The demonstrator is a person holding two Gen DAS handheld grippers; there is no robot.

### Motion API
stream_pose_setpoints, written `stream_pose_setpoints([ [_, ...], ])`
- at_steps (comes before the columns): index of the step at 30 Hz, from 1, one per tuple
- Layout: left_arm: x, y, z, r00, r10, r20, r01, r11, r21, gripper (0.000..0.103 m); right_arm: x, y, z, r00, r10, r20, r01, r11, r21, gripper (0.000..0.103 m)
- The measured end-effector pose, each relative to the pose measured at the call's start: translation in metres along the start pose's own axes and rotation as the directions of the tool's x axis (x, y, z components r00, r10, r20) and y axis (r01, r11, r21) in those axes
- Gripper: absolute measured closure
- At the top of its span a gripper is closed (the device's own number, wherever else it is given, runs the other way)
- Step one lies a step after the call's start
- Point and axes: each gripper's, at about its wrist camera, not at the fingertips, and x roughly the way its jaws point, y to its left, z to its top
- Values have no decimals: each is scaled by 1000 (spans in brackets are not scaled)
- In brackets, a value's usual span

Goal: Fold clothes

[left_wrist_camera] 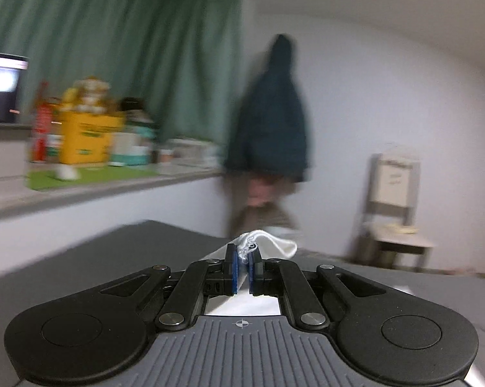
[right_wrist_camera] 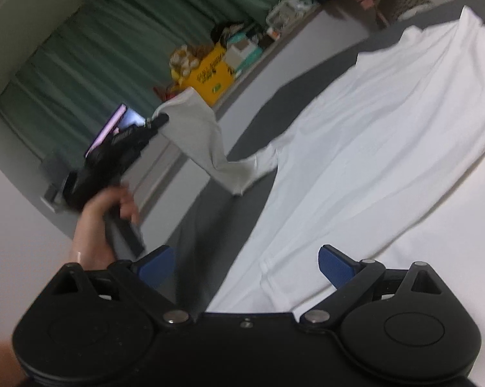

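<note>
Two tongs: left tongs (left_wrist_camera: 241, 269) pinch the white shirt's (right_wrist_camera: 371, 148) lifted sleeve, right tongs (right_wrist_camera: 245, 266) gape above its hem

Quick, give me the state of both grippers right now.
Left gripper: shut on the sleeve of the white shirt, lifted.
Right gripper: open, holding nothing, above the shirt.

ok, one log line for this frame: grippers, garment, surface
left gripper: shut on sleeve, lifted | right gripper: open, above shirt | shirt: spread on grey surface
</note>
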Motion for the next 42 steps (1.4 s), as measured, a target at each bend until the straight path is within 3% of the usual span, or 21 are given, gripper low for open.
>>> stream_pose_setpoints([
  [4, -25, -54, -42, 992, -117, -39, 114, 991, -65, 97, -7, -17, 9, 997, 58, 51, -64, 991, 119, 5],
  [9, -38, -80, -84, 981, -153, -117, 143, 986, -87, 97, -15, -39, 20, 986, 120, 120, -149, 952, 269, 5],
  [14, -43, -80, -94, 973, -185, -137, 174, 981, -87, 97, 5, -74, 6, 977, 161, 136, -208, 837, 506, 5],
  [18, -41, -72, -85, 969, -211, -130, 201, 976, -81, 97, 21, -84, -7, 973, 192, 130, -232, 773, 591, 5],
  [21, -44, -71, -78, 963, -231, -137, 226, 973, -52, 97, 35, -90, -11, 949, 252, 191, -315, 702, 639, 5],
  [25, -52, -88, -80, 946, -278, -167, 285, 958, 22, 97, 36, -97, -6, 915, 277, 294, -404, 648, 646, 9],
  [28, -60, -108, -81, 929, -325, -176, 343, 935, 83, 97, 26, -97, 2, 922, 230, 311, -378, 709, 595, 31],
  [30, -66, -119, -83, 913, -365, -183, 388, 915, 109, 97, 17, -101, 4, 920, 199, 338, -371, 719, 588, 58],
  [31, -68, -123, -84, 907, -376, -187, 401, 908, 120, 97, 12, -103, 5, 919, 185, 349, -367, 723, 585, 65],
  [33, -71, -130, -87, 896, -398, -196, 427, 894, 138, 97, 3, -105, 8, 921, 158, 357, -350, 739, 576, 91],
  [37, -78, -140, -93, 895, -406, -185, 439, 876, 200, 96, -20, -89, 17, 908, 152, 391, -344, 803, 487, 95],
  [38, -80, -142, -96, 901, -397, -174, 429, 874, 228, 91, -27, -82, 21, 900, 165, 404, -352, 821, 449, 95],
  [40, -82, -144, -100, 929, -334, -160, 367, 886, 283, 58, -43, -64, 29, 877, 212, 432, -381, 855, 353, 96],
  [41, -83, -144, -102, 944, -294, -150, 327, 894, 307, 26, -51, -54, 33, 864, 239, 444, -396, 867, 304, 96],
  [42, -83, -142, -103, 963, -241, -120, 268, 909, 321, 4, -60, -45, 37, 852, 261, 454, -407, 876, 259, 96],
])
